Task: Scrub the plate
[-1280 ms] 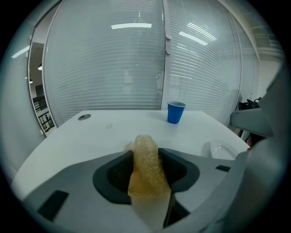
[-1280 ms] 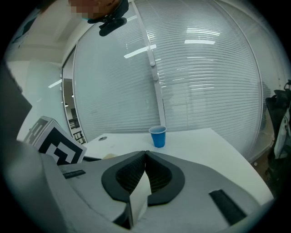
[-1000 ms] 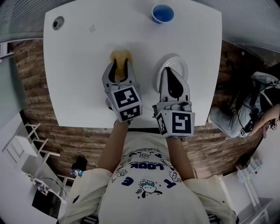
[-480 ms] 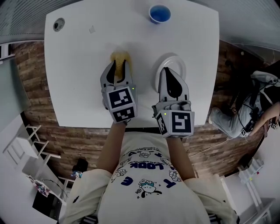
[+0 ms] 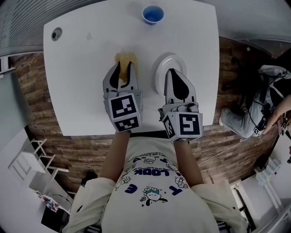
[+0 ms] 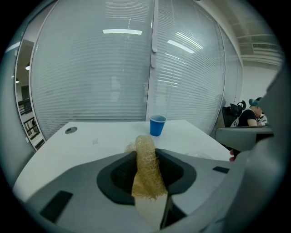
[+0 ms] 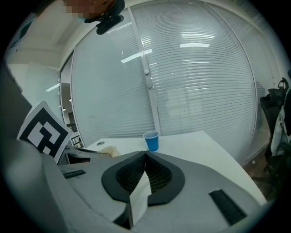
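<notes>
1. You're pinching the scrubber (image 6: 147, 166) in your left gripper (image 5: 123, 68). The jaws are partway closed and squeezing that yellow mesh wad into a narrow strip, and its far end is poking out past the tips.
2. Your right gripper (image 7: 145, 154) is sitting fully closed, jaws tip to tip, and it's carrying nothing.
3. The plate (image 5: 163, 68) is lying flat on the white table (image 5: 77, 68), just right of the scrubber. Your right gripper is hanging over the plate's near right part, and I can't tell whether it's touching.
4. The blue cup (image 5: 153, 13) is standing at the far edge, well apart from both grippers.
5. The scrubber is looking light, soft and springy, and it's giving plenty under the pads. Gripping it across the middle, as you're doing, looks right, since that's leaving the loose far end free to do the rubbing.
6. The plate is looking stiff, smooth and fairly light, so I'm expecting it to skate on that slick tabletop once you start rubbing. Pressing down on the near rim, or pinching it, should steady it.
7. Scrubbing isn't under way yet, because the scrubber is beside the plate, not on it. The next move calls for carrying the scrubber right, onto the plate's face.
</notes>
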`<state>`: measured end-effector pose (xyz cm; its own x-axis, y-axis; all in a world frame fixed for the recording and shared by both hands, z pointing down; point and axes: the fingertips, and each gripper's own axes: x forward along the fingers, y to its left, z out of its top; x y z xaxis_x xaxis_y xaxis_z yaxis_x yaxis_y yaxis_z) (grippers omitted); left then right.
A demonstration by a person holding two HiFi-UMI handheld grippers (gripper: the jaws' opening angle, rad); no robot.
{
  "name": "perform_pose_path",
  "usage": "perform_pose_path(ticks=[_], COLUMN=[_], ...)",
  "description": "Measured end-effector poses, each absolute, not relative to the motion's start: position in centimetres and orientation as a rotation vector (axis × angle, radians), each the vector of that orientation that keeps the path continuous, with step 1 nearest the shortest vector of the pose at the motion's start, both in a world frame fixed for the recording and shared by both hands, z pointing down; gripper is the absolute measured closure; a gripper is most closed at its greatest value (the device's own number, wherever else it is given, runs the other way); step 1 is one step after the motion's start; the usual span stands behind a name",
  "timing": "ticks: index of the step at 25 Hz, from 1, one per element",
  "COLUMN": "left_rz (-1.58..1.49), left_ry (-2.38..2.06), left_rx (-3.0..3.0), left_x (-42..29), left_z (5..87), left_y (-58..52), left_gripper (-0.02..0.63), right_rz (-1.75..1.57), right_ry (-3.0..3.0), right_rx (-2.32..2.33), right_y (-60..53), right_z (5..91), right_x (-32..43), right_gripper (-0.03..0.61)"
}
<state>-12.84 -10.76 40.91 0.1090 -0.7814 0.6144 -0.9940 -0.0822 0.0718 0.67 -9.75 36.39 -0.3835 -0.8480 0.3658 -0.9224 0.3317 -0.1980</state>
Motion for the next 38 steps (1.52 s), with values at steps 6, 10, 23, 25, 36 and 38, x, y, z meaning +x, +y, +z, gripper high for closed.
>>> perform_pose_path(ticks=[6, 10, 23, 25, 36, 38], left_rz=[0.588, 0.589, 0.614, 0.62, 0.65, 0.645], left_ry=[-1.671, -1.615, -1.42, -1.396, -1.337, -1.332], left_rx=[1.995, 2.054, 2.186, 2.191, 2.193, 2.194], left_x=[-10.3, -7.8, -1.2, -0.5, 1.6, 1.8], left_z=[40.0, 39.6, 39.3, 39.5, 40.6, 40.7], left_y=[-10.7, -10.5, -9.7, -9.5, -8.7, -8.6], left_gripper=[0.471, 0.471, 0.471, 0.471, 0.471, 0.471], right_rz=[0.559, 0.566, 0.791, 0.851, 1.165, 1.188], right_ry=[-2.341, -2.305, -2.174, -2.159, -2.048, -2.034], right_rx=[1.707, 1.765, 1.82, 1.797, 1.661, 1.64], right_y=[-9.5, -9.1, -7.3, -6.9, -4.6, -4.4], right_z=[36.3, 36.3, 39.7, 40.6, 45.3, 45.8], right_x=[3.3, 5.2, 9.9, 10.1, 10.8, 10.8], right_gripper=[0.571, 0.571, 0.571, 0.571, 0.569, 0.569])
